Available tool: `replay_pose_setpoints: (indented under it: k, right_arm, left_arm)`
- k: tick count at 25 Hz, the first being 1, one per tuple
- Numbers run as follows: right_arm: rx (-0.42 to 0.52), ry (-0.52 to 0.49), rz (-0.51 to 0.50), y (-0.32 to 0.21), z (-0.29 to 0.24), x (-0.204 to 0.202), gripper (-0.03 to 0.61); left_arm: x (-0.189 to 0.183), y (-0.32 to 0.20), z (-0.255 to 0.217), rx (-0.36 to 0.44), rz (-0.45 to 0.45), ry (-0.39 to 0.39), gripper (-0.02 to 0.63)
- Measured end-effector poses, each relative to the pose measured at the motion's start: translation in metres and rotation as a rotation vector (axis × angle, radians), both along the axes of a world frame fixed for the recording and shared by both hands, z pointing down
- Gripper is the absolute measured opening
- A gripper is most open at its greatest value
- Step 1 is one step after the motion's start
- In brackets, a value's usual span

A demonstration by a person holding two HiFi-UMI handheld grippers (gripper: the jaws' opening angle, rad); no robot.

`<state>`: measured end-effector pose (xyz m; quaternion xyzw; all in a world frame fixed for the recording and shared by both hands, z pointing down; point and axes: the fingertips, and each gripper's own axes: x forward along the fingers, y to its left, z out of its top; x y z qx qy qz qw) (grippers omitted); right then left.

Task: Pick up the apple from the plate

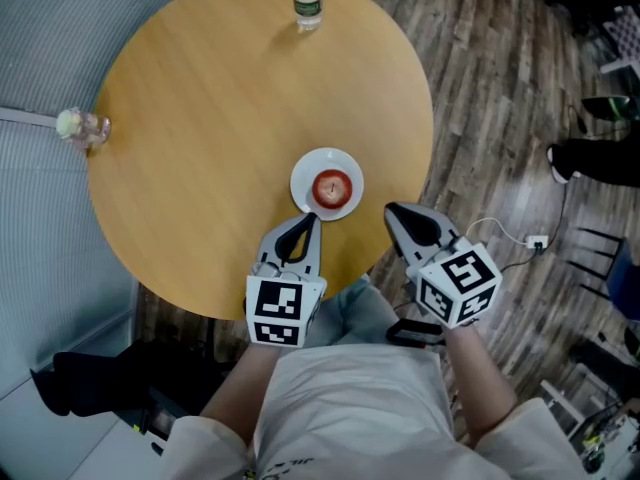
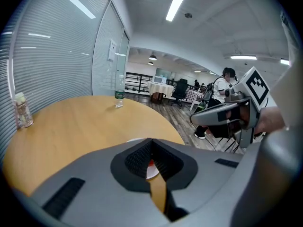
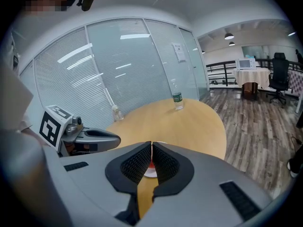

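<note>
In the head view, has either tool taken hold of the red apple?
No, the round red apple sits on the small white plate, with the left tool and right tool both shut and short of it.

From the left tool (image 2: 151,141), we see only a red sliver of the apple (image 2: 150,163) and scraps of the plate (image 2: 154,173) behind its own pressed-together jaws. The right tool (image 3: 151,144) masks them likewise. In the head view, the upper edge clips the bottle (image 1: 308,0), and we cannot make out what the small jar (image 1: 82,126) holds.
</note>
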<state>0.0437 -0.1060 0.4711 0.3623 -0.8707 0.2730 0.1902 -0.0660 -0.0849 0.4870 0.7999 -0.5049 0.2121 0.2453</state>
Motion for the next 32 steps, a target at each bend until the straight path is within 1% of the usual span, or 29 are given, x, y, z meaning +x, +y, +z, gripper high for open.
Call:
replay_pose_setpoints:
  k: [3, 12, 20, 27, 32]
  right_arm:
    - [-0.009, -0.001, 0.000, -0.002, 0.005, -0.001, 0.031]
    - [-0.036, -0.003, 0.002, -0.005, 0.016, -0.002, 0.031]
    - [-0.062, -0.005, 0.003, -0.004, 0.026, -0.002, 0.031]
    - [-0.075, -0.004, 0.016, -0.008, 0.031, 0.002, 0.031]
    - [-0.084, -0.005, 0.018, -0.009, 0.036, 0.002, 0.031]
  left_arm:
    - [0.002, -0.004, 0.008, -0.017, 0.010, -0.002, 0.007]
    - [0.009, -0.011, 0.033, -0.070, 0.029, -0.016, 0.107]
    - [0.016, -0.015, 0.060, -0.132, 0.061, -0.016, 0.253]
    - [0.019, -0.022, 0.073, -0.159, 0.071, -0.036, 0.303]
    - [0.022, -0.024, 0.083, -0.167, 0.098, -0.064, 0.349]
